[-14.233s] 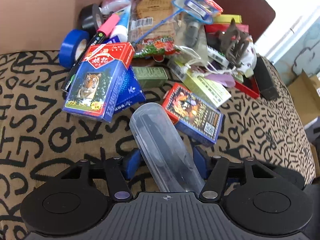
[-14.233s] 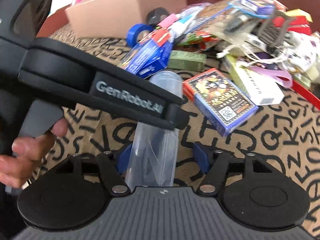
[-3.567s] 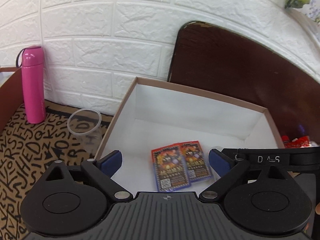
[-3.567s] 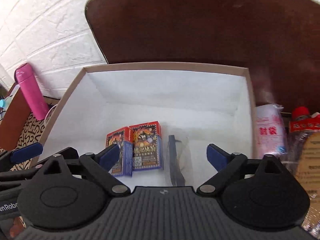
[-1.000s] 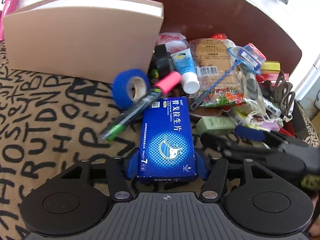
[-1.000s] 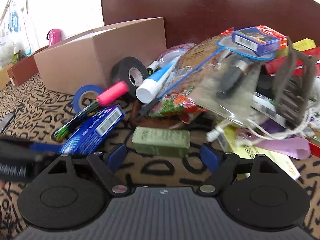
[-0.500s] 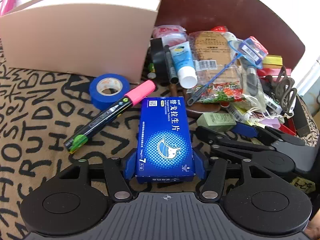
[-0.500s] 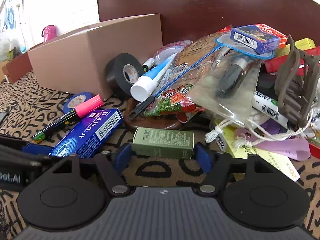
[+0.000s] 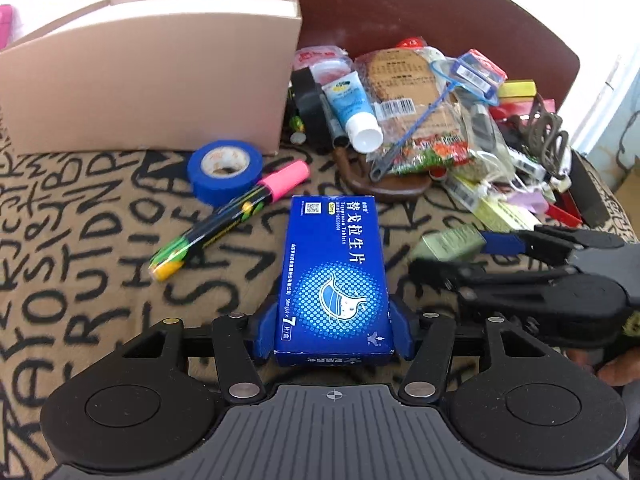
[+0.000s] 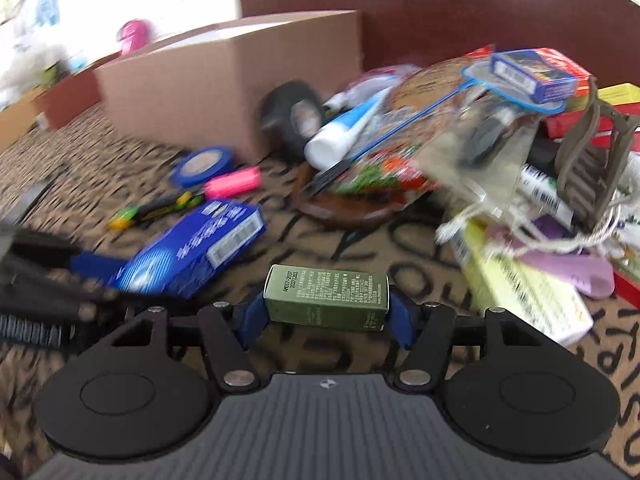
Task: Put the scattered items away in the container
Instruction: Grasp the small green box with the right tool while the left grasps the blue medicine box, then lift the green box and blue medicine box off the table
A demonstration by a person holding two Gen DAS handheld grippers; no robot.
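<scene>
Left gripper [image 9: 333, 330] clamps the blue box [image 9: 335, 276]; right gripper [image 10: 326, 314] clamps the green box [image 10: 326, 298].

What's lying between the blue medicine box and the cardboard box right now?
In the left wrist view, a pink-capped marker and a blue tape roll lie between the blue medicine box and the cardboard box.

Setting: patterned surface before a dark headboard.
Tan letter-printed cloth [image 9: 80, 216] lies ahead of the gripper; a brown curved backboard [image 9: 400, 12] rises beyond, brightly daylit.

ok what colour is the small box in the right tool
Olive green box with tiny pale print, clearest in the right wrist view.
</scene>
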